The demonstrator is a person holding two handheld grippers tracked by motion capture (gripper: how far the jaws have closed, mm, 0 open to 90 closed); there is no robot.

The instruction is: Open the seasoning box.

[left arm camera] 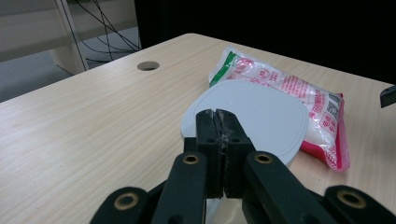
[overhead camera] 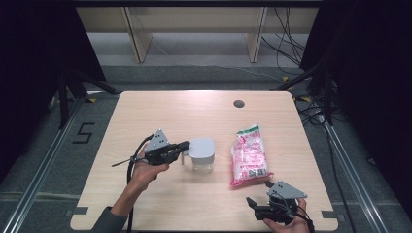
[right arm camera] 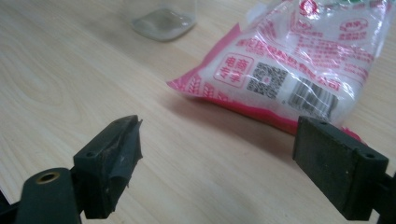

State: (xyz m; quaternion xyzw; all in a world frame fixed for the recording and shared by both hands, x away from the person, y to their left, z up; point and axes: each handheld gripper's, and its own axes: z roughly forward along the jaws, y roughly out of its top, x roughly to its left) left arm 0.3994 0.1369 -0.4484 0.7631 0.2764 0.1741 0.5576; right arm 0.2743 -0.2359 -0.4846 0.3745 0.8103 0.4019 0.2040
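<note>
A clear plastic jug with a white lid point(overhead camera: 201, 148) stands mid-table. My left gripper point(overhead camera: 185, 144) is shut, its tips at the lid's left edge above the jug's handle. In the left gripper view the shut jaws point(left arm camera: 217, 114) overlap the near rim of the lid point(left arm camera: 266, 116), and I cannot tell whether they pinch anything. A pink and white sealed bag point(overhead camera: 249, 154) lies to the right of the jug. Near the table's front right, my right gripper point(overhead camera: 258, 192) stands open and aims at the bag's near end point(right arm camera: 280, 70); its jaws point(right arm camera: 219, 135) hold nothing.
A round cable hole point(overhead camera: 238, 103) sits near the table's far edge. Beyond the table are wooden furniture legs and loose cables on the floor. Black stands flank both sides. The jug's base point(right arm camera: 163, 21) is visible far off in the right gripper view.
</note>
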